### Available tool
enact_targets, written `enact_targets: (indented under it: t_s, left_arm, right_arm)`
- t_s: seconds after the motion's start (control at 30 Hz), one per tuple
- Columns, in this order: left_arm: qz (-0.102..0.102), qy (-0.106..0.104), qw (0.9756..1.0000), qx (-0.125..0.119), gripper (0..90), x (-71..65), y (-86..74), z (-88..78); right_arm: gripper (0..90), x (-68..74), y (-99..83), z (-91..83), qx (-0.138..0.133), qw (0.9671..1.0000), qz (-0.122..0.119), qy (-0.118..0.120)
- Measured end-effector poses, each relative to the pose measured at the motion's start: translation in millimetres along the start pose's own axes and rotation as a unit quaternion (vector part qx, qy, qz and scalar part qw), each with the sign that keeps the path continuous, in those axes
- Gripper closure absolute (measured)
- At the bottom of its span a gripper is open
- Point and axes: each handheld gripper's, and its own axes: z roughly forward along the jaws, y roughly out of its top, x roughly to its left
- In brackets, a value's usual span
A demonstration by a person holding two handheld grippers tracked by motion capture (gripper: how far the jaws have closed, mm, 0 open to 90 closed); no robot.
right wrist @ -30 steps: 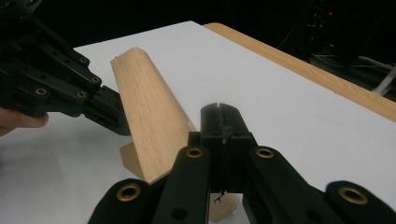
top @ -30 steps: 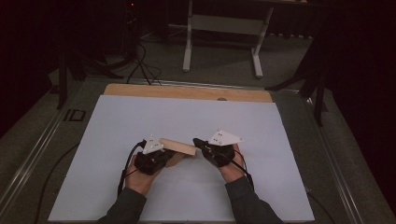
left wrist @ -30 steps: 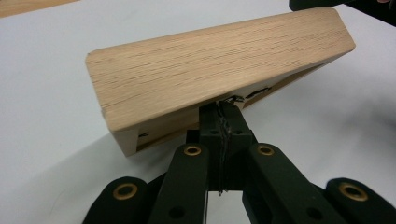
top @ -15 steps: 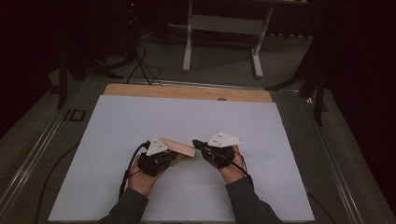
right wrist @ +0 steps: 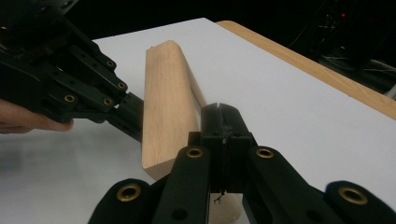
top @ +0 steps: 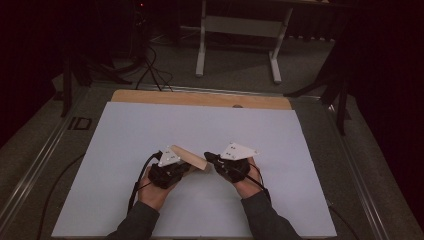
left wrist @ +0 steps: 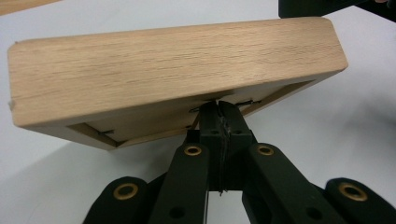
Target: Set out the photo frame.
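Near edge of high view: two sleeves, then two hands on the white worktop point(top: 125, 135).

Left gripper point(top: 176, 169), jaws pressed together, tips tucked under the lower rim of a wooden frame point(top: 190, 157). In left gripper view: left gripper point(left wrist: 219, 122) with jaws meeting at the recessed back of the frame point(left wrist: 177, 65), beside small metal clips; whether a thin edge sits pinched between them cannot be told. Frame tilted, broad oak side facing the camera.

Right gripper point(top: 209, 158), jaws likewise closed, tips at the frame's right end. In right gripper view: right gripper point(right wrist: 222, 122) touching the frame point(right wrist: 168, 107) near its lower corner, frame standing on edge and running away from the camera; left gripper point(right wrist: 128, 114) meeting it from the far side, a fingertip just behind.

Frame between the two grippers, raised off the sheet on one side, in the near middle of the worktop.

Farther off: bare wooden strip point(top: 200, 98) along the worktop's far edge, then grey floor, cables point(top: 150, 70), white table legs point(top: 240, 45).
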Motion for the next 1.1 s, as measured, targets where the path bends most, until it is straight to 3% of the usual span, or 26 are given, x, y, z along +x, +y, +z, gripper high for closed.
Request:
enact_targets:
  t_s: [1.1]
  left_arm:
    - [-0.001,0.003,1.0000,0.008,89.3,2.4,-1.8,7.3]
  right_arm:
    - [89.9,5.9,0.3,-0.5,0.016,0.9997,-0.010,0.018]
